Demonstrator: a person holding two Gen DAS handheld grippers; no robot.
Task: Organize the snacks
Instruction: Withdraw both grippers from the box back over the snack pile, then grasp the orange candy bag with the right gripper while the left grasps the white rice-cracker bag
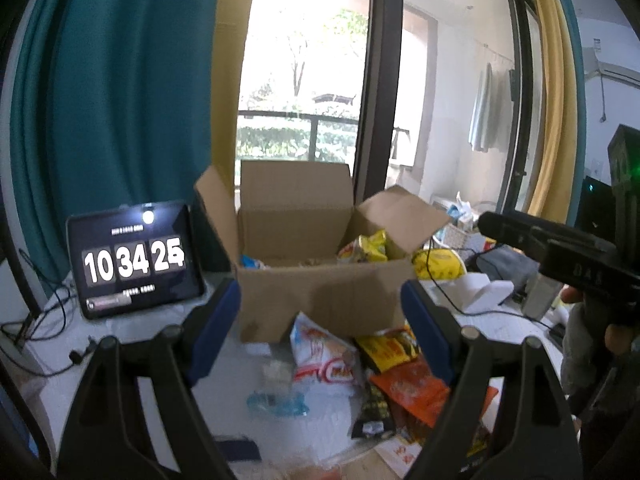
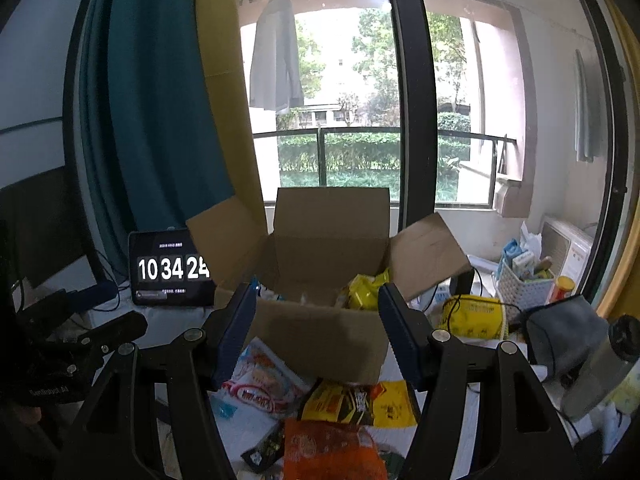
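Two claws open, empty: left claw (image 1: 320, 316), right claw (image 2: 318, 330) | snack packets (image 2: 332, 412) loose on tabletop (image 1: 120, 360) before cardboard box (image 1: 320, 292) | flaps up, likely for loading.

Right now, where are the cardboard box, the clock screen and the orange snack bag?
cardboard box (image 2: 320, 332): right wrist view, on its front wall.
clock screen (image 1: 134, 262): left wrist view, on the middle digits.
orange snack bag (image 2: 332, 452): right wrist view, on the bag's middle.

Brown cardboard box (image 2: 320, 320), orange packet (image 2: 332, 452), yellow-and-black packet (image 2: 352, 400), teal curtain (image 2: 160, 120), blue-padded tongs (image 2: 316, 332).
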